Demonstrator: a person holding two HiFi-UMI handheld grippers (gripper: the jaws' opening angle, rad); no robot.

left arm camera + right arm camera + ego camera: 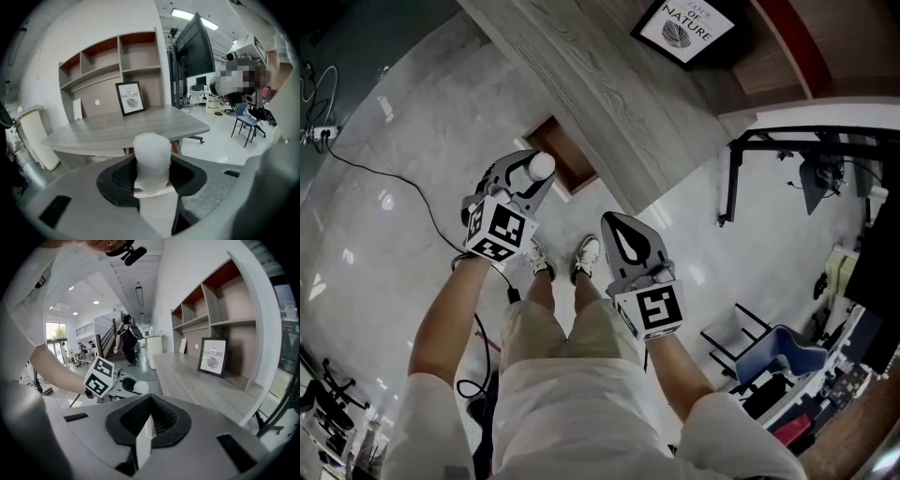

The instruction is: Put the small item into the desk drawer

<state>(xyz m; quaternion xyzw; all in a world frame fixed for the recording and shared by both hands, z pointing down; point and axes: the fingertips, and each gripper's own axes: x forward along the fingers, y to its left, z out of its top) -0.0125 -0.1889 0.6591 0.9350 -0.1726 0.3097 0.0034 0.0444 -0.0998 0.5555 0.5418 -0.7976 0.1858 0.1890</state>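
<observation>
the left gripper (pixel 534 174) clamps the small white item (pixel 151 159) between its pads, in the air just off the desk's (pixel 609 103) long front edge. beside it, the right gripper (pixel 617 229) has its jaws pressed together, nothing between them.

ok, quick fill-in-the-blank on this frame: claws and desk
1. The left claw is ___ on the small white rounded item.
2. The right claw, jaws together, holds ___.
3. The black-framed picture on the grey wooden desk shows the large word ___.

Missing words: shut; nothing; NATURE
</observation>
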